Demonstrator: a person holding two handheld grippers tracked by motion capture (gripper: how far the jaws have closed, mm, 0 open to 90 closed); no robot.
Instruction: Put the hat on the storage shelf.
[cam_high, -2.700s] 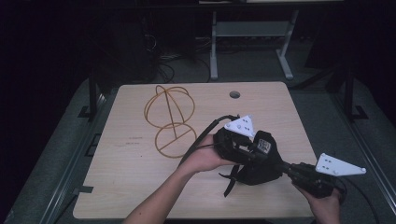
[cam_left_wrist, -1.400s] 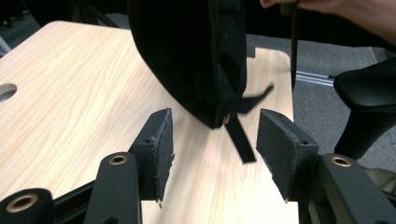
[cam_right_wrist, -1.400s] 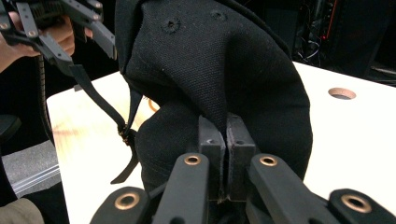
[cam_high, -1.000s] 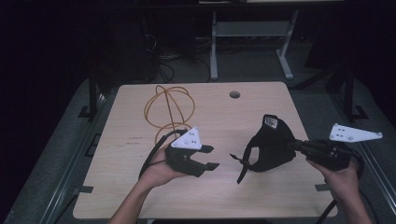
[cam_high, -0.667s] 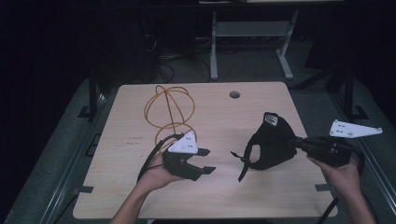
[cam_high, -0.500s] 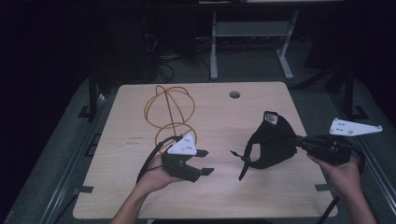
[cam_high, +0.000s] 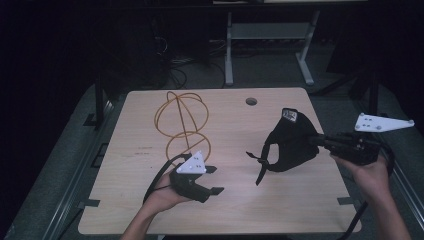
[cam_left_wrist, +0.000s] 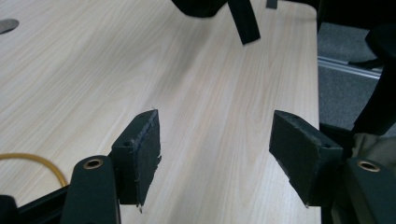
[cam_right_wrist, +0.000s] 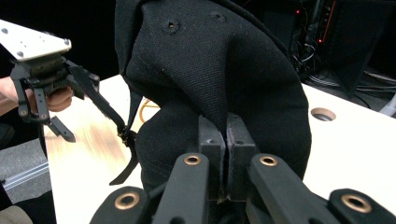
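A black fabric cap (cam_high: 292, 142) hangs above the right side of the table, its strap (cam_high: 261, 170) dangling. My right gripper (cam_high: 320, 141) comes in from the right and is shut on the cap's cloth; in the right gripper view its pads (cam_right_wrist: 212, 140) pinch a fold of the cap (cam_right_wrist: 219, 70). My left gripper (cam_high: 216, 180) sits low over the table's front left, pointing right toward the cap. Its jaws have just been opening and stand wide in the left gripper view (cam_left_wrist: 215, 149), with only bare wood between them.
An orange wire frame of loops (cam_high: 182, 117) stands on the wooden table (cam_high: 240, 210) behind the left gripper; a piece of it (cam_left_wrist: 37, 161) shows by the left jaw. A round cable hole (cam_high: 251, 101) lies at the back. Dark floor and a desk frame (cam_high: 270, 35) lie beyond.
The left gripper let go of the cap, drew away to the front left, sank toward the table and spread its jaws. The right gripper has raised the cap slightly.
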